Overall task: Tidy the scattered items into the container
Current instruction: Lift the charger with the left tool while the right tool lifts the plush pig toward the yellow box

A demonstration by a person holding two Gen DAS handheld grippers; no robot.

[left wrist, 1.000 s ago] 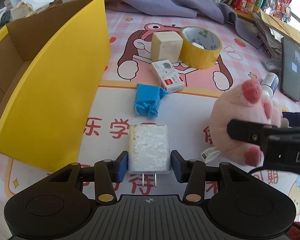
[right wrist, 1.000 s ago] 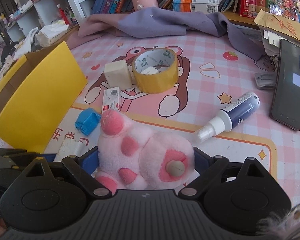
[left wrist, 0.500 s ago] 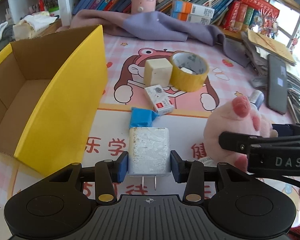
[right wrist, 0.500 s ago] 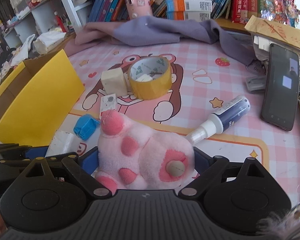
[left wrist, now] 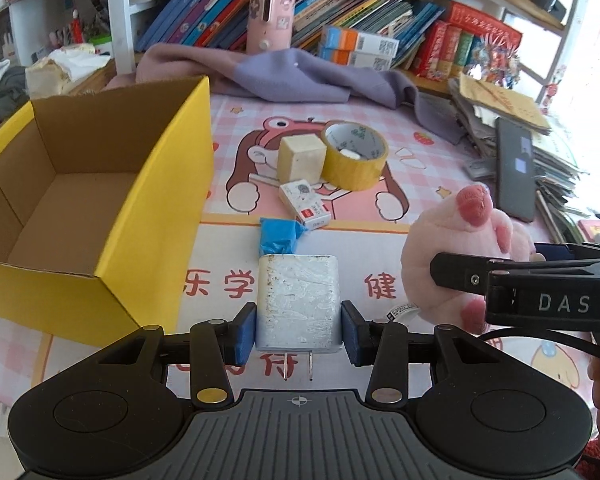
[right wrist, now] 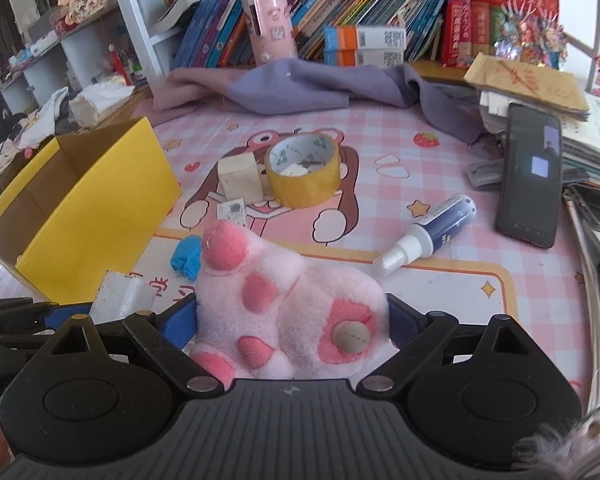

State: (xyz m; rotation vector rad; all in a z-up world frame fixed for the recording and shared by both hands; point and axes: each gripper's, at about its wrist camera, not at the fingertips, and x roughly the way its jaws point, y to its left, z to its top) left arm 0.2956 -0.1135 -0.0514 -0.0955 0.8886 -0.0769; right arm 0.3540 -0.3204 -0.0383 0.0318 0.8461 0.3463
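Observation:
My left gripper (left wrist: 299,332) is shut on a white charger plug (left wrist: 298,300) and holds it above the mat, right of the open yellow cardboard box (left wrist: 100,184). My right gripper (right wrist: 292,320) is shut on a pink plush paw toy (right wrist: 284,308), also lifted; the toy also shows in the left wrist view (left wrist: 460,248). The box also shows in the right wrist view (right wrist: 100,200) at the left. On the pink mat lie a yellow tape roll (left wrist: 354,156), a cream block (left wrist: 300,158), a small white card box (left wrist: 305,204), a blue crumpled piece (left wrist: 278,234) and a spray bottle (right wrist: 428,236).
A black phone (right wrist: 530,176) leans on stacked papers (right wrist: 588,136) at the right. A purple cloth (right wrist: 300,88) lies at the back before a bookshelf with a pink cup (right wrist: 272,30). The box's inside shows bare cardboard.
Both grippers have risen with their loads; the plug and the plush toy are higher above the mat, and the view now looks down into the yellow box.

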